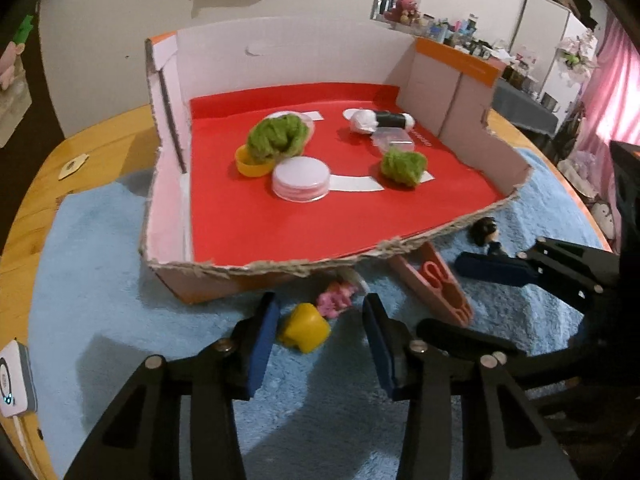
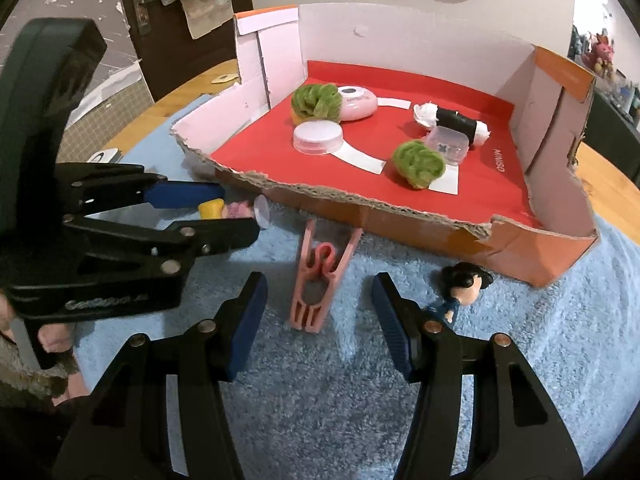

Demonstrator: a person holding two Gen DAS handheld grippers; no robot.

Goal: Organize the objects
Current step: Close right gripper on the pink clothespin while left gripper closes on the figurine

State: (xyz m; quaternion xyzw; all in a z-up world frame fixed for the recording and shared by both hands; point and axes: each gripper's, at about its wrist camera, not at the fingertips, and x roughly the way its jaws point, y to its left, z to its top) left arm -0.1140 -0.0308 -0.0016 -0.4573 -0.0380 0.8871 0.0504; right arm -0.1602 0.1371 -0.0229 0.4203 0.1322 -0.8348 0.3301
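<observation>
Roughly half done, I judge: two green pompoms [image 1: 403, 167], a lidded jar [image 1: 302, 179] and a few more things sit in the box [image 1: 280, 56]; on the blue towel [image 1: 100, 280] remain a yellow block [image 1: 305, 327], peg [image 2: 316, 284] and figurine [image 2: 460, 288]; my left gripper [image 1: 316, 344] brackets the block, pads apart from it; my right gripper [image 2: 320, 320] hangs open, empty.

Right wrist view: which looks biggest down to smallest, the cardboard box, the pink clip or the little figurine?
1. cardboard box
2. pink clip
3. figurine, though it sits nearly as close as the clip and is partly hidden, so this gap is unsure.
</observation>
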